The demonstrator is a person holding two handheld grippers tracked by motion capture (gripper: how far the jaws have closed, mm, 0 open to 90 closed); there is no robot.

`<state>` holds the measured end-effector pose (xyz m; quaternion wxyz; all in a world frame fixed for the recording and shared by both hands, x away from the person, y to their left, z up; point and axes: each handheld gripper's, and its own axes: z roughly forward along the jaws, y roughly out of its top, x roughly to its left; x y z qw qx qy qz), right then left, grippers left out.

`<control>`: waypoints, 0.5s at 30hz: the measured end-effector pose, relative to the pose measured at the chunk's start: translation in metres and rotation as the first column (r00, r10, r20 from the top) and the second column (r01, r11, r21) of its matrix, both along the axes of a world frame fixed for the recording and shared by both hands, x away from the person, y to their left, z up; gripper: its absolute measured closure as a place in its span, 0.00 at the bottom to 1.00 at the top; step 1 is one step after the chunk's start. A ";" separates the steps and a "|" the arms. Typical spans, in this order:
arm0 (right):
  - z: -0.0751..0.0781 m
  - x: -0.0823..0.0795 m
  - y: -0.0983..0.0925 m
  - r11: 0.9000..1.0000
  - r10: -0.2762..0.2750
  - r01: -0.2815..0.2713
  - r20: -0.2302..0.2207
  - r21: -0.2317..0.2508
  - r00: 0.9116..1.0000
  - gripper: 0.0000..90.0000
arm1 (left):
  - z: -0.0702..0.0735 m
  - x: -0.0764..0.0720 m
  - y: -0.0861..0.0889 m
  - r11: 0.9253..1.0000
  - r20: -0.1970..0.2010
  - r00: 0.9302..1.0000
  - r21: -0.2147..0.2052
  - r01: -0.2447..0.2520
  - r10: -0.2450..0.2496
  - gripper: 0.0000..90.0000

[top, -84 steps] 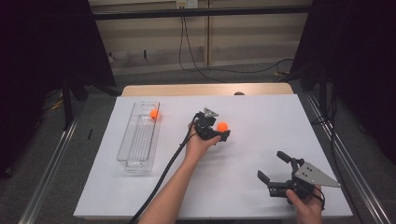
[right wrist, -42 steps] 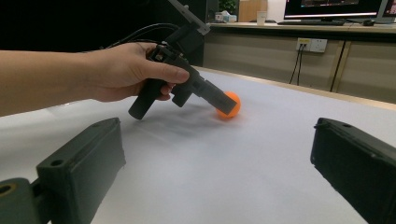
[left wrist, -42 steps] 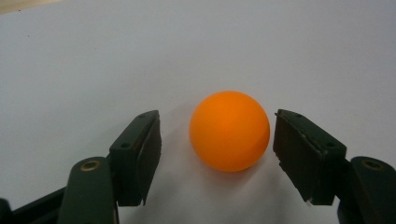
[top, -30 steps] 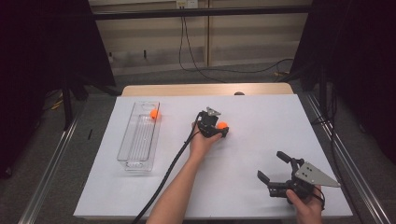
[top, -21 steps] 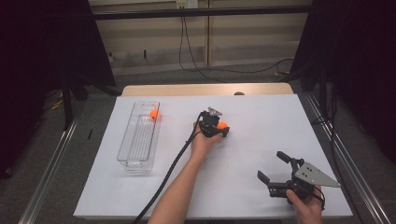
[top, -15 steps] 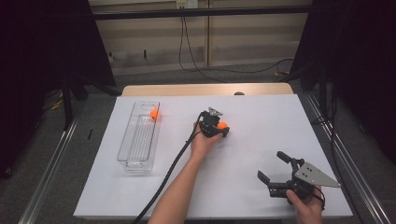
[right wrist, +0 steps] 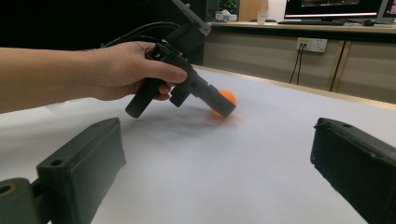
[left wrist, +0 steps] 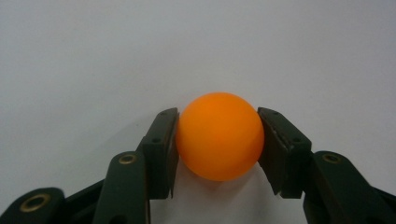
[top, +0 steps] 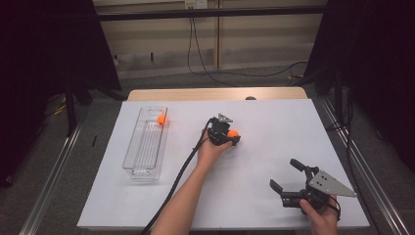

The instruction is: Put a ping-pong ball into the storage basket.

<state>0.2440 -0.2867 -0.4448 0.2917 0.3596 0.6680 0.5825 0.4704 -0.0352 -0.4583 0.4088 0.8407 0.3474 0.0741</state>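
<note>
Two orange balls are showing on the white table (top: 147, 205): one ball in the tray (top: 161, 119) is already lying at the far end of the clear tray (top: 147, 152), and we are taking that as the part done. We are gripping the loose ball (left wrist: 219, 136) with the left gripper (left wrist: 217, 140), whose jaws have just been closing and are now pressing on both its sides while it is sitting on the table, well to the right of the tray in the high view. We are judging that lifting it, carrying it to the tray and letting go are left. We are resting the right gripper (top: 293, 182) farther right of the tray, at the near edge, its jaws standing wide with nothing between them.
</note>
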 end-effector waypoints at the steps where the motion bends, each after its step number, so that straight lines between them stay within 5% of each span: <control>1: 0.000 0.000 0.000 1.000 0.000 0.000 0.000 0.001 1.000 0.03 | 0.000 0.000 0.001 1.000 -0.003 1.000 -0.003 0.003 -0.003 0.56; 15: 0.000 0.000 0.000 1.000 0.000 0.000 0.000 -0.002 1.000 0.03 | 0.005 -0.009 0.018 0.999 -0.019 1.000 -0.036 0.018 -0.019 0.56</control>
